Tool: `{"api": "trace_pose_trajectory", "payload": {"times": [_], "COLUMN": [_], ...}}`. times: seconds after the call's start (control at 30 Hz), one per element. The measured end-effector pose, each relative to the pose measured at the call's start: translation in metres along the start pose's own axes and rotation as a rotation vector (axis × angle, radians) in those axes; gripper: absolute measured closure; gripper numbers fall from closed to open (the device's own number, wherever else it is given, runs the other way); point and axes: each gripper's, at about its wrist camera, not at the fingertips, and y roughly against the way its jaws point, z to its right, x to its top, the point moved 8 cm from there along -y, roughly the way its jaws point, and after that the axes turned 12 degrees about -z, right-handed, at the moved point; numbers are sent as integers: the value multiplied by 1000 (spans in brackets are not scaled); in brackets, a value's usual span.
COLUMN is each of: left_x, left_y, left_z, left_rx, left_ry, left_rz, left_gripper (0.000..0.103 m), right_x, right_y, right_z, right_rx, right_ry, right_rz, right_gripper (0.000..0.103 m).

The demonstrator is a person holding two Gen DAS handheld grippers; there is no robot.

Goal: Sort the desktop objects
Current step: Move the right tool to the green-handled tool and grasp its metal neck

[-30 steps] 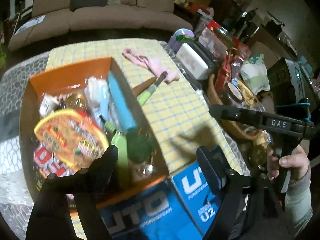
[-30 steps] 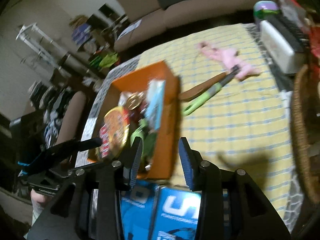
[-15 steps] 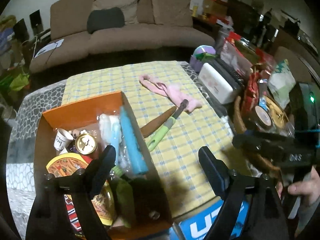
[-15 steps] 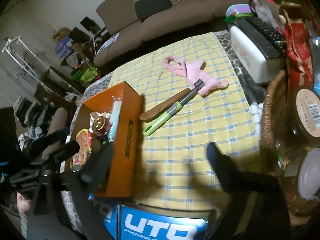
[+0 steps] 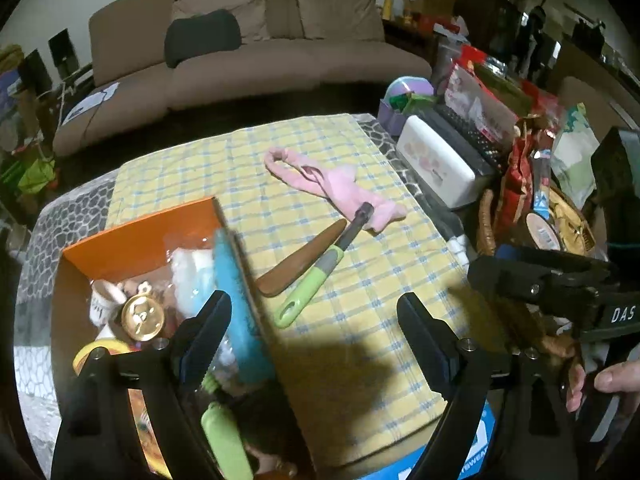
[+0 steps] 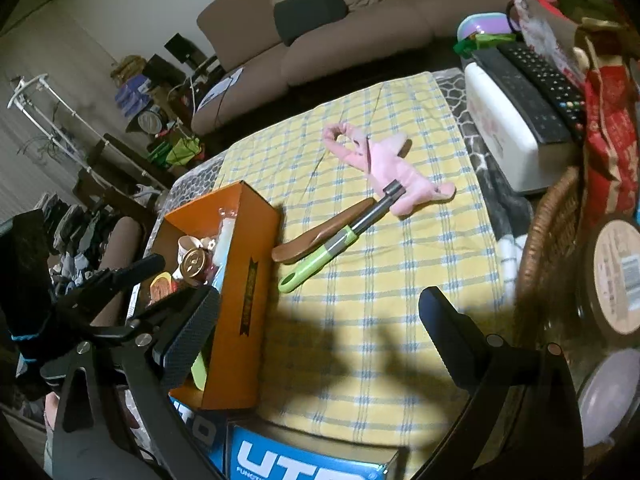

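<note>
An orange box point(image 5: 136, 232) point(image 6: 244, 240) at the table's left holds a gold can point(image 5: 143, 317), a blue item point(image 5: 234, 292), a noodle pack and other small things. On the yellow checked cloth point(image 5: 360, 288) lie a green-handled tool point(image 5: 320, 272) point(image 6: 332, 244), a brown wooden piece point(image 5: 304, 258) point(image 6: 316, 232) and a pink cloth toy point(image 5: 332, 184) point(image 6: 384, 160). My left gripper point(image 5: 314, 320) is open and empty above the box's right wall. My right gripper point(image 6: 320, 312) is open and empty above the cloth's near part.
A white case point(image 5: 436, 164) with a black remote point(image 6: 536, 80) stands at the right edge. A wicker basket point(image 6: 556, 224) with jars and snack bags sits beside it. Blue boxes point(image 6: 308, 460) lie at the near edge. A brown sofa point(image 5: 248, 52) is behind the table.
Both grippers have pulled back and up from the box. The right gripper's jaws have opened wide. The left gripper now faces the middle of the table.
</note>
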Motion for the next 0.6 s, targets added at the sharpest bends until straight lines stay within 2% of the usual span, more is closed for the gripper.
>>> {"api": "trace_pose_trajectory", "payload": {"times": [0.1,0.17,0.3,0.47,0.6], "left_x": [10,16,28,40,50], "left_y": [-12,-23,-45,-70,-76], "left_z": [3,5,4,1,0], "left_rx": [2,-9,-24,-55,-112], "left_ry": [-7,-12,-21,-16,7], "left_rz": [-7,-26,-80,-151,-143], "left_gripper": [14,10,9,9,9], "right_x": [10,18,39,71,93], "right_y": [-8,-14,-27,-49,-70], "right_z": [9,17,35,50,55], "right_rx": [-7,-7,-14,-85,-127], "right_ry": [-3,-13,-46,-30,-1], "right_rz": [-5,-9,-30,-80,-96], "right_gripper": [3,0,0,0,0]}}
